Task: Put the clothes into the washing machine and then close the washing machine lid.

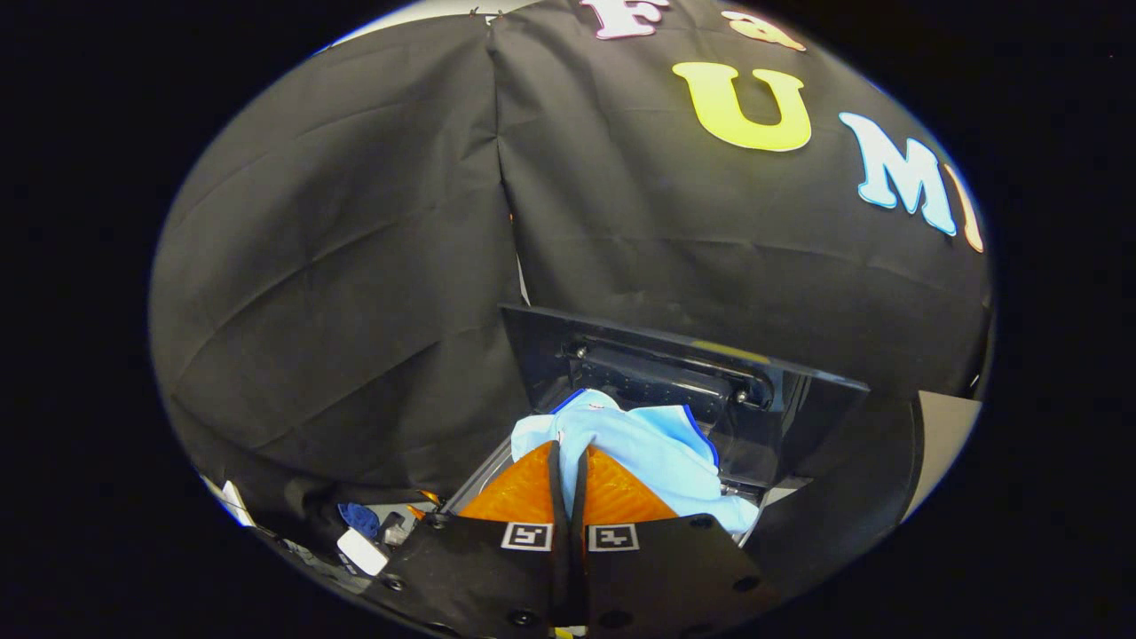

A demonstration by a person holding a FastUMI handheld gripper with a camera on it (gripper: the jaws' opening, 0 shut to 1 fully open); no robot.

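A light blue garment with a dark blue trim hangs bunched just ahead of my fingers, over the open top of the washing machine. The machine's dark lid stands raised behind the garment, with its hinge and inner panel showing. My gripper has its two orange fingers pressed together, and an edge of the garment is pinched at their tips. The garment and my fingers hide the drum below.
Black cloth walls close in behind and to the left of the machine. A small blue item and a white object lie low to the left of the fingers. A pale surface shows to the right of the lid.
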